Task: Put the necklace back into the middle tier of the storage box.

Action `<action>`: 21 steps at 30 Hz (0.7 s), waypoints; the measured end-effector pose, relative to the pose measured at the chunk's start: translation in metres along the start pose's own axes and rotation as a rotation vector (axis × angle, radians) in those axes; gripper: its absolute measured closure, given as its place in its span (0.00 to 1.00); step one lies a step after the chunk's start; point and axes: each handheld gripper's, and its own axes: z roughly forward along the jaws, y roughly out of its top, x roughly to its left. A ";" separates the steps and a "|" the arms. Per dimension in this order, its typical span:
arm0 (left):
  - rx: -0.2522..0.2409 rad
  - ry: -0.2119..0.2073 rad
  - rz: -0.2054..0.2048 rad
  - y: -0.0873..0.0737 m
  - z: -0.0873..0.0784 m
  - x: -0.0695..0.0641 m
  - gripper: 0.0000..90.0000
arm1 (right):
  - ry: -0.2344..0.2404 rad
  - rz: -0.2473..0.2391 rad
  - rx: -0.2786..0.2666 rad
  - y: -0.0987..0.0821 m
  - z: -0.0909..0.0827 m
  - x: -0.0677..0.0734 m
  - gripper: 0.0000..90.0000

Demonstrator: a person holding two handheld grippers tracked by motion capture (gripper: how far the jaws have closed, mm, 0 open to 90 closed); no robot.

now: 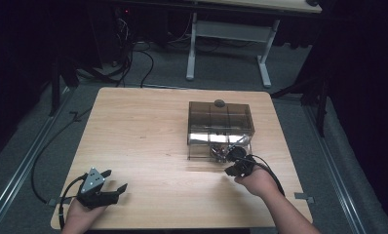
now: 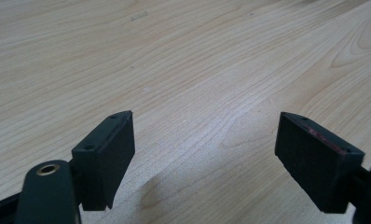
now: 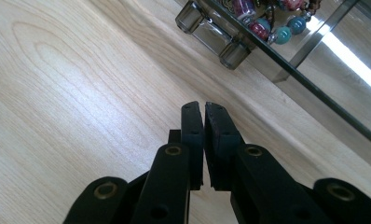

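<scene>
Smoky clear box (image 1: pixel 221 122) right of table centre; beads (image 3: pixel 272 28), perhaps, inside.

I see a pale wood-grain table (image 1: pixel 143 146), a smoky brown clear box (image 1: pixel 220 118), black grippers (image 1: pixel 115 181), and pink, teal and blue beads (image 3: pixel 272 28) at my one o'clock.

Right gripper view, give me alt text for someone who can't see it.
The right gripper, jaws shut on nothing, hovers over a wooden table. Beyond it sits a clear smoky box on round feet, with coloured beads inside.
</scene>
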 end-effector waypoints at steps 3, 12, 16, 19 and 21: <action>0.000 0.002 0.001 0.000 0.000 0.000 0.23 | 0.004 0.011 -0.024 -0.006 0.000 0.000 0.97; 0.000 0.003 0.002 0.000 0.000 0.000 0.23 | -0.028 0.001 -0.073 -0.015 0.001 0.001 0.95; 0.000 0.002 0.003 0.000 0.000 0.000 0.23 | -0.022 0.019 -0.117 -0.019 0.000 0.001 0.94; -0.001 0.003 0.001 0.000 0.000 0.000 0.23 | -0.038 0.024 -0.179 -0.028 -0.002 0.002 0.89; -0.002 0.002 0.001 0.000 0.000 0.000 0.22 | -0.041 0.025 -0.215 -0.034 -0.003 0.002 0.89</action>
